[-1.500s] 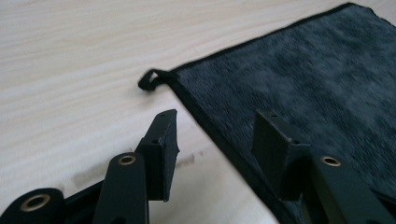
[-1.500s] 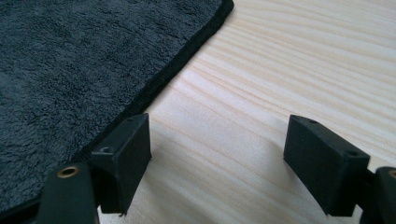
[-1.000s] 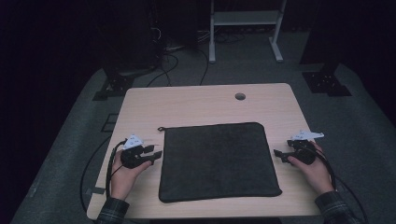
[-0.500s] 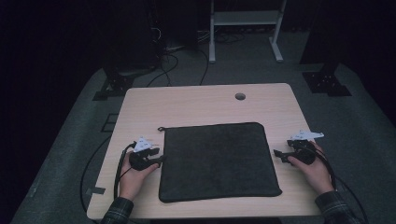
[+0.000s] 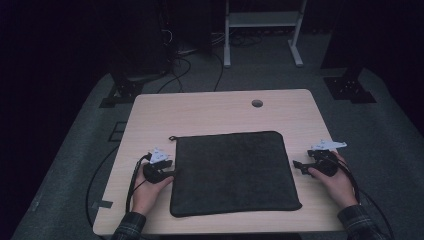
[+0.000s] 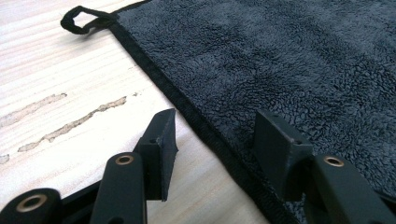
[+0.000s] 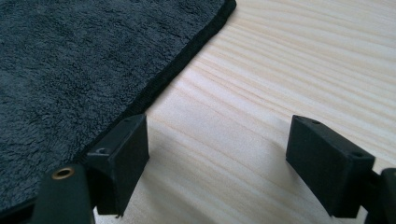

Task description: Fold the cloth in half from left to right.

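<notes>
Because the dark towel (image 5: 232, 172) lies spread flat across the near half of the worktop (image 5: 210, 112), closer to the near edge than the far one, each hand can come at it from its own side. Its hanging loop (image 6: 77, 19) sticks out at the far left corner, and its bound hem runs straight along both sides.

The left gripper (image 5: 167, 172) sits low at the towel's left hem, about midway along it. In the left gripper view its jaws stand spread, one over bare wood and the other over the pile, so the hem runs between them (image 6: 215, 140). That straddle looks like the set-up for a pinch on the edge; nothing is caught yet, and the cloth lies undisturbed.

The right gripper (image 5: 300, 165) rests off the towel's right hem, toward the right edge of the worktop, with the hand flat behind it. Its jaws are also spread wide (image 7: 217, 168). One jaw stands just at the hem and the other is well out over wood, so it is placed beside the cloth rather than across it. It would probably need to shift inward before it could close on the edge.

With both grippers level at opposite sides, the likely aim is to lift or fold the towel from its two edges. The left side seems nearer to a hold than the right.
</notes>
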Motion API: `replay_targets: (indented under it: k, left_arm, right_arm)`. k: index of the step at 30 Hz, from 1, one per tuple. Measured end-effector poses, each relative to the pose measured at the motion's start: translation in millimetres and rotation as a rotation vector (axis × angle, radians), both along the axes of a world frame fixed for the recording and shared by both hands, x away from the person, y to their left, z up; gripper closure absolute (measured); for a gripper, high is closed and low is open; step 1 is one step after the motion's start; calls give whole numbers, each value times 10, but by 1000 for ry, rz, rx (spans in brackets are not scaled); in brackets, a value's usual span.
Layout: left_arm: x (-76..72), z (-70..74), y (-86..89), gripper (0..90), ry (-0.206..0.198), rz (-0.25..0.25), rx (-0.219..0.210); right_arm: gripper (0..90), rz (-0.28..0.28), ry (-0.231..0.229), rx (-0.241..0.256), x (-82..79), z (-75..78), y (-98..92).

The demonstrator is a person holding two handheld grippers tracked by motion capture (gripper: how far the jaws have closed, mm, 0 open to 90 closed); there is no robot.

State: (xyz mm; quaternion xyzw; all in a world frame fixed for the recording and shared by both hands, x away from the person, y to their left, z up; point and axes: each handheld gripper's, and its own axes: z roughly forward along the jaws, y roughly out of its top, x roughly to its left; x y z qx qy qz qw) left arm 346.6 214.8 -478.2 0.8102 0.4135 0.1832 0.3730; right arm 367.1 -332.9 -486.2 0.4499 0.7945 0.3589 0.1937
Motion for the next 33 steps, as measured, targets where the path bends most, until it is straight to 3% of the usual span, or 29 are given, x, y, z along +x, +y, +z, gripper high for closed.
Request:
replay_targets:
  k: [4, 7, 8, 10, 11, 14, 24, 29, 33]
  left_arm:
    - [-12, 0, -18, 493, 0, 14, 1]
    - [-27, 1, -38, 609, 0, 22, -6]
    - [-30, 1, -44, 609, 3, 24, -15]
    - [-36, -14, -55, 745, 19, 34, -65]
    - [-36, -14, -55, 782, 19, 34, -65]
    - [-25, -17, -54, 845, 46, 47, -102]
    - [0, 29, -30, 872, 77, 51, -101]
    - [5, 100, 47, 873, 63, 62, -128]
    - [19, 145, 152, 873, 54, 82, -123]
  right_arm:
    - [201, 0, 0, 0, 0, 0, 0]
    - [201, 0, 0, 0, 0, 0, 0]
    - [201, 0, 0, 0, 0, 0, 0]
    - [201, 0, 0, 0, 0, 0, 0]
    - [201, 0, 0, 0, 0, 0, 0]
    - [201, 0, 0, 0, 0, 0, 0]
    - [200, 0, 1, 1, 0, 0, 0]
    - [199, 1, 0, 1, 0, 0, 0]
    - [199, 2, 0, 0, 1, 0, -1]
